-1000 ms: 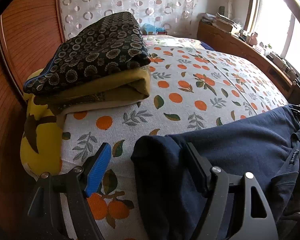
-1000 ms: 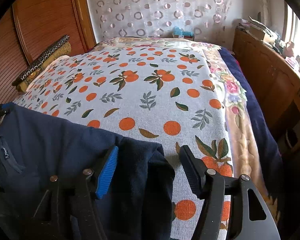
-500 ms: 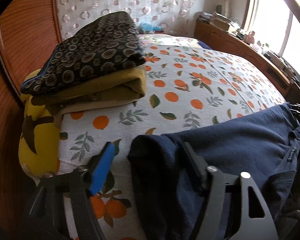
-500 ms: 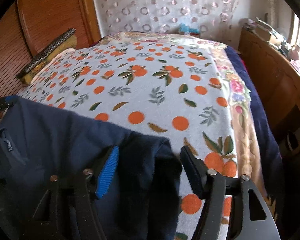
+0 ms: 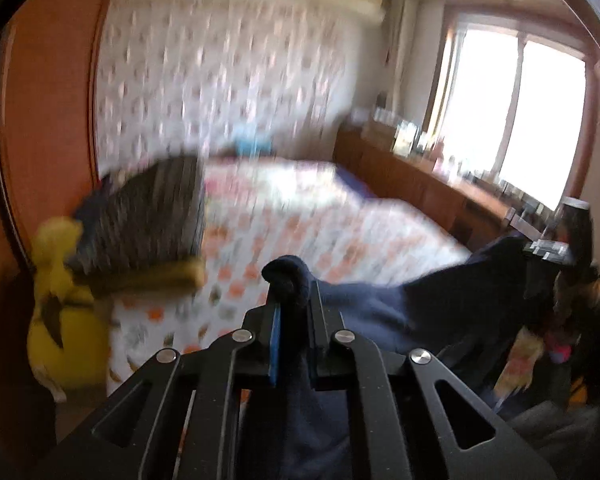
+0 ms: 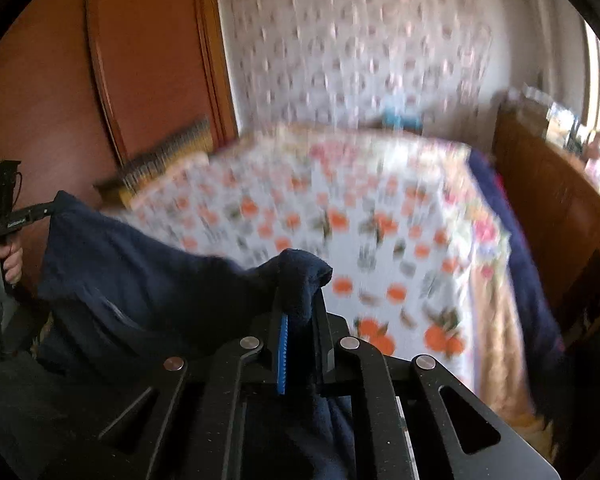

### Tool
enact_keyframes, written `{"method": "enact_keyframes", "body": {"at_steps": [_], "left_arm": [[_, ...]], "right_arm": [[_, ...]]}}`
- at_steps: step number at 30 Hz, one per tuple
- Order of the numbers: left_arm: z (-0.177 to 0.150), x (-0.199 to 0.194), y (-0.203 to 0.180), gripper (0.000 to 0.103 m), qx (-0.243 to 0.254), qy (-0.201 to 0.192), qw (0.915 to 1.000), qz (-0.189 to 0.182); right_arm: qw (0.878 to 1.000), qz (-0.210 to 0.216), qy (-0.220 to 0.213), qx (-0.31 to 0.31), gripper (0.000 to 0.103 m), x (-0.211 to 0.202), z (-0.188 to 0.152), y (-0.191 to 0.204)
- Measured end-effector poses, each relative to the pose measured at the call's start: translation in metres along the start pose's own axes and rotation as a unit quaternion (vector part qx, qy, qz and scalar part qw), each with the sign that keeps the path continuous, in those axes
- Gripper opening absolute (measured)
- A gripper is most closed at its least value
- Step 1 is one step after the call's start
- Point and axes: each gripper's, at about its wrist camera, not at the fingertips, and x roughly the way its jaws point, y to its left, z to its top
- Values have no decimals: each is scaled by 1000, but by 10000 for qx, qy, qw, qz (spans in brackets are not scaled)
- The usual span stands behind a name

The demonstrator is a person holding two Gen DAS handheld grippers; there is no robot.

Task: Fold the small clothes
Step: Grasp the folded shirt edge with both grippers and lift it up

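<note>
Navy garment (image 5: 400,304) corners pinched between both grippers' jaws, left gripper (image 5: 294,308), right gripper (image 6: 300,320)

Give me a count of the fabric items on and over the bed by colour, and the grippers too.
Navy garment, held up between both grippers: 1
Dark patterned folded item, top of the stack: 1
Yellow folded items under it, blurred, at least: 1
Orange-print bedspread: 1
Grippers, left gripper and right gripper, both clamped on the navy garment: 2
Total: 6
</note>
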Motion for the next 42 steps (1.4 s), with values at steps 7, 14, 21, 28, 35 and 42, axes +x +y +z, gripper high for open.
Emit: {"method": "enact_keyframes", "body": {"at_steps": [7, 14, 21, 28, 35, 42], "left_arm": [[63, -65, -41, 11, 517, -1065, 9930, -19], [117, -113, -39, 11, 646, -1873, 9801, 140], [147, -142, -36, 11, 791, -2325, 9687, 370], [148, -140, -32, 11, 784, -2455, 9654, 407], [154, -124, -27, 11, 810, -2347, 9675, 477], [163, -49, -10, 11, 975, -1984, 9723, 763]], "right_arm": [[9933, -155, -1126, -189, 8, -93, 51, 14], [9770, -367, -2026, -554, 8, -172, 105, 18], [9642, -609, -2465, -771, 8, -212, 135, 24], [9636, -806, -2425, -789, 8, -202, 118, 49], [9674, -948, -2225, -751, 8, -191, 123, 62], [9755, -1226, -1666, -743, 8, -135, 137, 46]]}}
